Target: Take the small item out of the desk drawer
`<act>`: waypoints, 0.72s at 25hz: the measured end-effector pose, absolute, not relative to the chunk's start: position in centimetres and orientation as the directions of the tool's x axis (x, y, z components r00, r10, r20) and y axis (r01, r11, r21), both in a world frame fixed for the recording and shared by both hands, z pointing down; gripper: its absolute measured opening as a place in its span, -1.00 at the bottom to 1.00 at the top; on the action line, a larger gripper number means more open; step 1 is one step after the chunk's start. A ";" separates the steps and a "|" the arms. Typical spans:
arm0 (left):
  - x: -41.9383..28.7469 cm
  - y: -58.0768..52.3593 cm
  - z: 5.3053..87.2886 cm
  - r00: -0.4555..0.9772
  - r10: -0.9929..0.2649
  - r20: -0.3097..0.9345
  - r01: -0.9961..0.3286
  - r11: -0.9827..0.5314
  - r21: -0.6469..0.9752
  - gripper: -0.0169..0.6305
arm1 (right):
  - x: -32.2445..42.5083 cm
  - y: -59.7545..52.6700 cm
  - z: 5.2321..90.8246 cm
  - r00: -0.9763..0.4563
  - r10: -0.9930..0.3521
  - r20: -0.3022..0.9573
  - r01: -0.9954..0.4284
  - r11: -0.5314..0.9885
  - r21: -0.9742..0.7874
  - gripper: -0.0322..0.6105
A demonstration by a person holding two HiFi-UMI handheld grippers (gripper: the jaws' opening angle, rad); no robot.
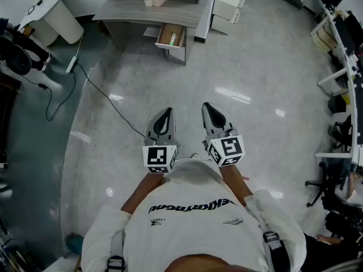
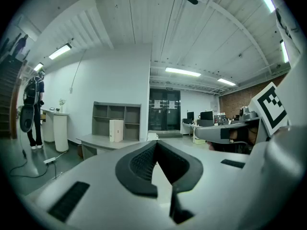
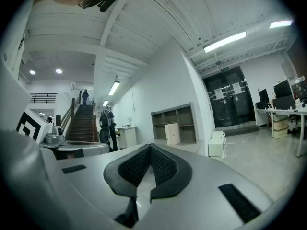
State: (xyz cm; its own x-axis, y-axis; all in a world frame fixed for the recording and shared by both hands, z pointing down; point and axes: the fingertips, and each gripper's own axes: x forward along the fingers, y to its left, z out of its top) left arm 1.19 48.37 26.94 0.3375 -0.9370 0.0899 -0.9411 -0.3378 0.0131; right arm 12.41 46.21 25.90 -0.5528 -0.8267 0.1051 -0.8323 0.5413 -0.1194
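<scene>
**Approach leg: drawer already open, both tongs empty**

Step in hand, by my read: closing the gap to the desk, no reach begun yet. Person stands on open floor w/ both tools held out front, roughly level.

- Left gripper [image 1: 165, 113]: jaws pressed together, tips meeting, nothing between them.
- Right gripper [image 1: 209, 109]: same, tips touching, empty.
- Desk [image 1: 142, 10] sits at 12 o'clock from the grippers, well apart from them.
- Drawer [image 1: 165, 34] hangs pulled out from the desk's front edge, at abt 12 o'clock, a hair toward 11.
- Small item [image 1: 174, 38]: pale-green bit lying inside the drawer, toward its right side. Too small to say what it is.
- Cable [image 1: 102, 98] trails over the floor at 10 o'clock, running near the left tool's side.

Next move prob needs: walk fwd to the drawer, keeping clear of the cable, pick one tool (right looks the handier, since the item lies on that side), spread its jaws before dipping in, tilt the tip down into the drawer, then pinch the item w/o snagging the drawer wall.
</scene>
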 end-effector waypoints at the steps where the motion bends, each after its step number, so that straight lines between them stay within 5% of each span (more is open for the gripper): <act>1: 1.8 48.2 26.9 0.336 -0.938 0.090 -0.942 -0.336 0.011 -0.90 | 13.0 46.0 25.9 -0.556 -0.825 0.104 -0.830 0.544 -0.121 -0.80; 18: 6.8 44.4 29.4 0.291 -0.948 0.133 -0.957 -0.289 0.033 -0.90 | 17.1 42.2 29.0 -0.594 -0.791 0.149 -0.804 0.579 -0.135 -0.80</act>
